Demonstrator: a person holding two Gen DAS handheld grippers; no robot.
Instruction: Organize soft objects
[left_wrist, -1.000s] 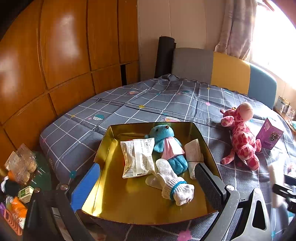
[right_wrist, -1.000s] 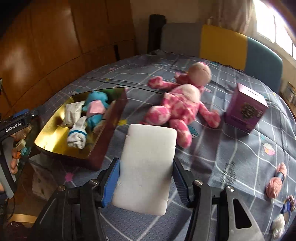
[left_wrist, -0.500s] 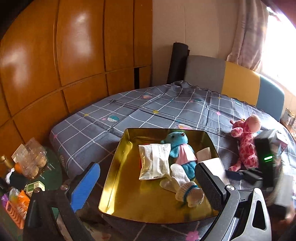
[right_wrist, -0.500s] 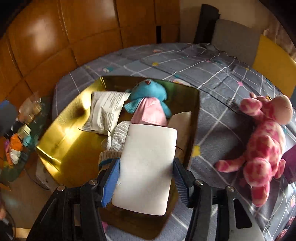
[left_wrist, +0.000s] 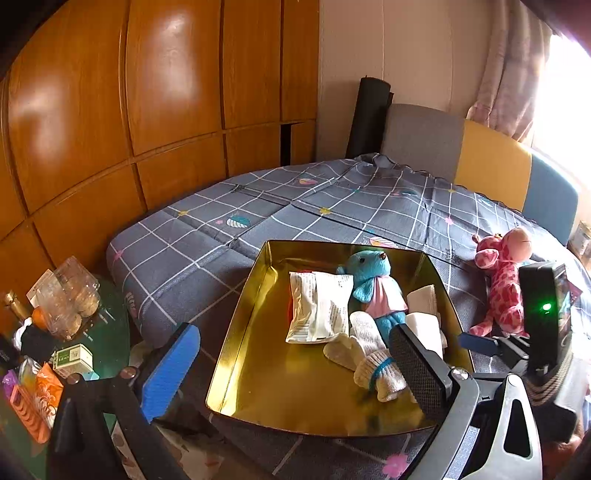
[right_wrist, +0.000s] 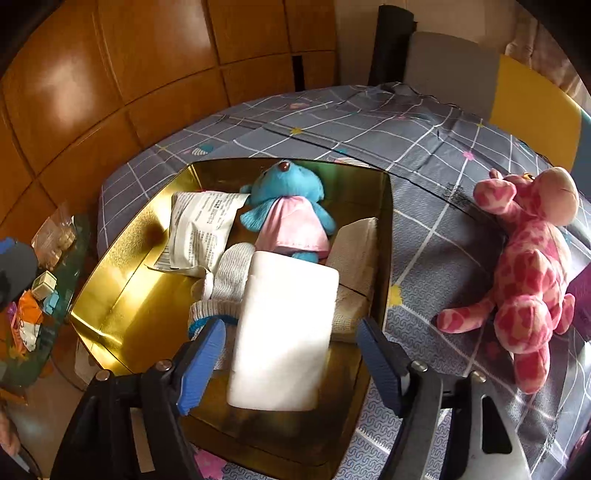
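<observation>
A gold tray (left_wrist: 236, 332) (right_wrist: 122, 295) on the grey checked bed holds a blue plush (left_wrist: 369, 269) (right_wrist: 284, 188), a white packet (right_wrist: 203, 229), a white sock (right_wrist: 231, 280) and a beige folded cloth (right_wrist: 354, 251). Over the tray's near right part, my right gripper (right_wrist: 291, 325) is opening its jaws. A white foam block (right_wrist: 284, 332) lies between them on the sock and cloth, with a gap showing at each pad. My left gripper (left_wrist: 291, 332) stands open at the tray's near edge, holding nothing. A pink giraffe plush (right_wrist: 532, 266) (left_wrist: 506, 280) lies right of the tray.
A purple box (right_wrist: 581, 295) sits at the far right beyond the giraffe. Bottles, small cartons and snack bags crowd a green side table (left_wrist: 107, 347) left of the bed. Wooden wall panels (left_wrist: 147, 110) run along the left, and grey, yellow and blue cushions line the far end.
My right gripper carried the white foam block from the bed leftward over the tray, lowered it, and its jaws have now spread away from the block. The left gripper stayed open.
</observation>
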